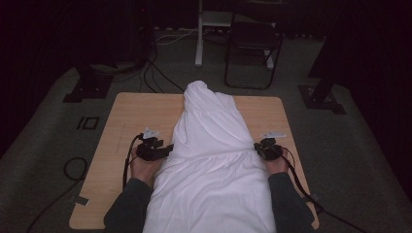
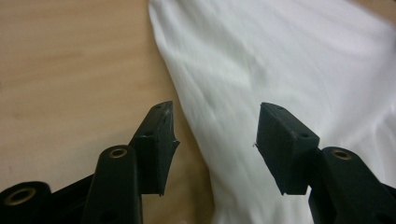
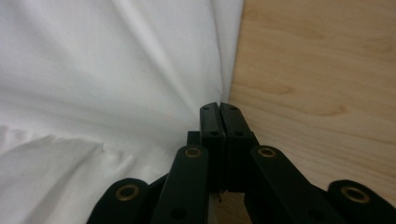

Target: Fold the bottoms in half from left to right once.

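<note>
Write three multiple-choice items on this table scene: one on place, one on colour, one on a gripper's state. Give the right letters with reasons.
1. Where does the cloth lie?
A. down the middle of the table
B. on the floor
C. on the chair

2. What colour is the cloth?
A. blue
B. white
C. red

3. How do the jaws of the left hand-held gripper stand?
A. pressed together
C. gripping a cup
B. apart

Answers: 1 A, the high view shows it running along the wooden top between both hands. 2 B, it is white in all three views. 3 B, the left gripper view shows a gap between the jaws, over the cloth's edge.
</note>
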